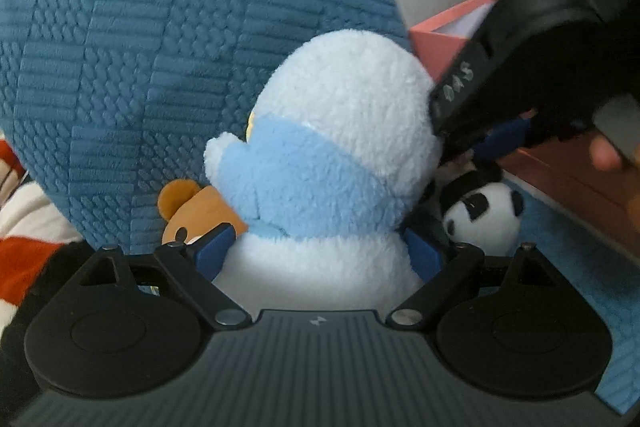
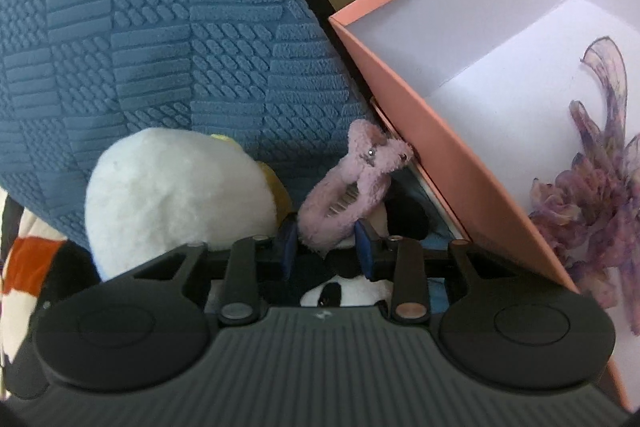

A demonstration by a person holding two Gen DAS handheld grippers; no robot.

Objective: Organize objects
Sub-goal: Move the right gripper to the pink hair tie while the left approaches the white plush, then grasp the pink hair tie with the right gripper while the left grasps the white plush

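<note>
Left claw (image 1: 320, 251) is spread wide around the bottom of the white-and-blue plush (image 1: 332, 163), blue pads hugging its sides. That plush sits against the big blue cushion (image 1: 140, 67), with a brown bear toy (image 1: 196, 211) peeking out on one side and a panda plush (image 1: 484, 219) on the other. Right claw (image 2: 326, 247) is pinching a fuzzy pink hair clip (image 2: 352, 187), just beside the wall of the pink box (image 2: 420, 107). A purple frilly thing (image 2: 592, 195) already lies inside that box.

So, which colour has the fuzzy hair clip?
Pale pink; the hair clip shows best in the right wrist view.
</note>
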